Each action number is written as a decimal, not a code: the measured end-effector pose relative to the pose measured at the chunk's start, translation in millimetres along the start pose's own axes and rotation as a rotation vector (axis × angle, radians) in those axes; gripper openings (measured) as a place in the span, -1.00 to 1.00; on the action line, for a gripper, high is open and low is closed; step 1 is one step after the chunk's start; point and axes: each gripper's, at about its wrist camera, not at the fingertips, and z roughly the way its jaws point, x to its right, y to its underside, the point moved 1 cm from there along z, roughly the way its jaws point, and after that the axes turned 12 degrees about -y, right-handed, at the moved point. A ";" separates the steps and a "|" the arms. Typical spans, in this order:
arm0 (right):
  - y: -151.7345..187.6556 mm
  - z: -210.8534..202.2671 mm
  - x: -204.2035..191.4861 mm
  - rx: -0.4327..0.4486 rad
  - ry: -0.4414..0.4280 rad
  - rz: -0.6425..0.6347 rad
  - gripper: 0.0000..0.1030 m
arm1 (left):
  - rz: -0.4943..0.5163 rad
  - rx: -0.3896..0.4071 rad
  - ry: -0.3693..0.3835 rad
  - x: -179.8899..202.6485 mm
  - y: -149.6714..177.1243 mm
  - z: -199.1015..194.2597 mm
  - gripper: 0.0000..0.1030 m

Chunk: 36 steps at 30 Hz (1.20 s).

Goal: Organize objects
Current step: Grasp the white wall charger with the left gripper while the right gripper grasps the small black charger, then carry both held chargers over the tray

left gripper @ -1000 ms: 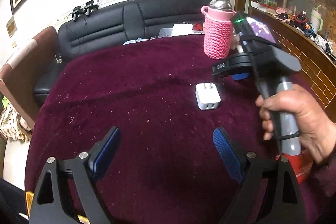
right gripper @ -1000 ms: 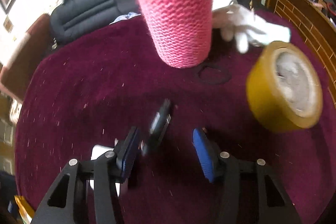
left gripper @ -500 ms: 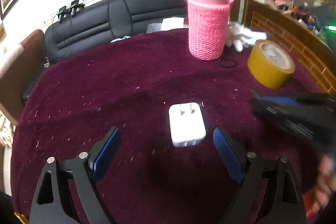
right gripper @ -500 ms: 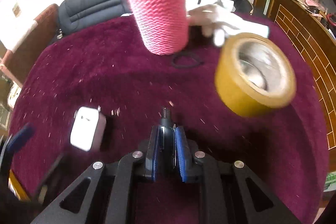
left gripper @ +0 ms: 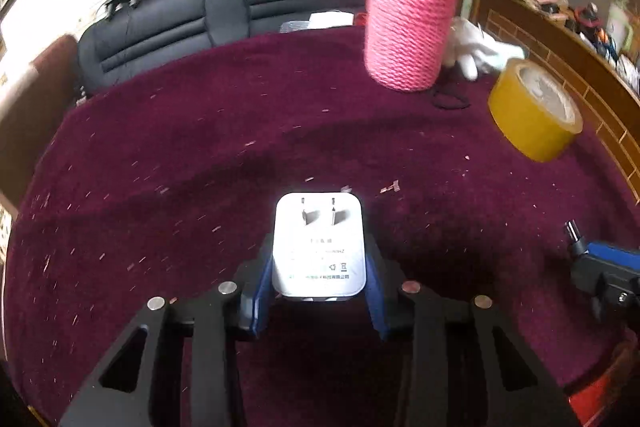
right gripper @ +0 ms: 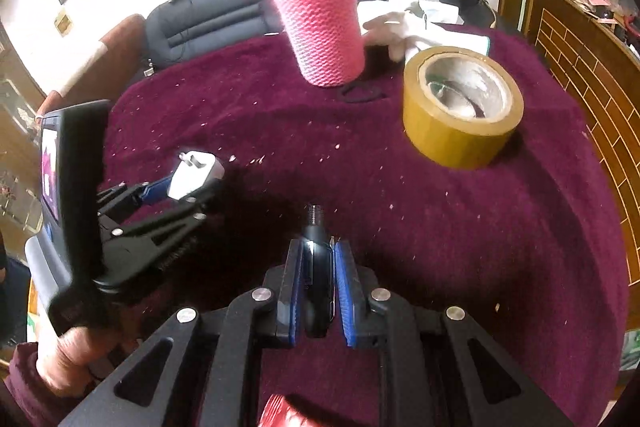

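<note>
With the left tool (left gripper: 319,275) closing on the white charger (left gripper: 319,247) at lower centre and the right tool (right gripper: 318,287) clamped on a small black gadget (right gripper: 317,267), both pickups looked done, while the tape roll (right gripper: 460,107), pink-sleeved flask (right gripper: 324,35) and bench (right gripper: 480,227) upper right remained unsorted

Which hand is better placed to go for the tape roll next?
Neither is free. The right claw is nearer the tape roll but grips a black tool; the left claw is closing on the charger.

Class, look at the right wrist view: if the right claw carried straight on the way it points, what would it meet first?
Probably bare maroon cloth; the right claw, shut on a black tool, points down at it. The black hair tie and pink-sleeved flask lie further along that line.
</note>
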 end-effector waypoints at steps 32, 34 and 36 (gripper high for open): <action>206.2 -91.2 -253.6 -0.080 -0.427 -0.234 -0.65 | -0.457 0.124 -0.153 -240.4 312.4 -295.6 -0.25; 219.0 -81.1 -274.8 -0.106 -0.450 -0.254 -0.65 | -0.468 0.104 -0.213 -256.0 329.4 -294.5 -0.25; 231.7 -67.1 -294.0 -0.144 -0.476 -0.263 -0.65 | -0.483 0.075 -0.250 -269.5 343.2 -289.6 -0.25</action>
